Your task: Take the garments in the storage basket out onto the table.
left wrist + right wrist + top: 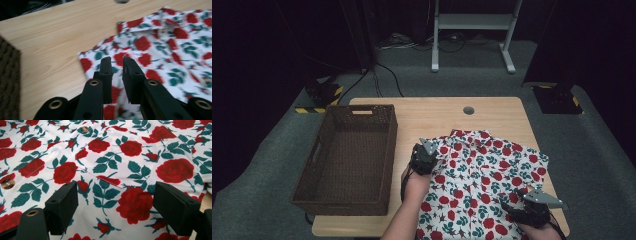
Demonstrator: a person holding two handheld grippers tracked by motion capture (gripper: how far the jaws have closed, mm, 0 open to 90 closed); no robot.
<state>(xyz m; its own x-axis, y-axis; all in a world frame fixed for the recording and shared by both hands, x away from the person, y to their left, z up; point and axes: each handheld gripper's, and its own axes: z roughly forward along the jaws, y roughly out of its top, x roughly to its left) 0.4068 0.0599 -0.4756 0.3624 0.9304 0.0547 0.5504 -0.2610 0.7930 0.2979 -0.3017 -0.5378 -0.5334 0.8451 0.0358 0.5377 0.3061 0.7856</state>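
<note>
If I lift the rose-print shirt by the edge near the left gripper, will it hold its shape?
Probably not. The shirt lies in soft wrinkles and folds, so it likely drapes and sags. It looks thin and light. Its buttons may add slight drag, and loose fabric could slip from the left gripper.

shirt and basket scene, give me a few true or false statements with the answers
1. The rose-print shirt lies inside the wicker basket. False: it is spread on the wooden table, right of the basket.
2. The basket is empty. True.
3. The right gripper has its jaws wide apart over the shirt. True.
4. The left gripper hovers over the basket. False: it is at the shirt's left edge, jaws nearly closed.
5. The shirt has buttons. True.
</note>
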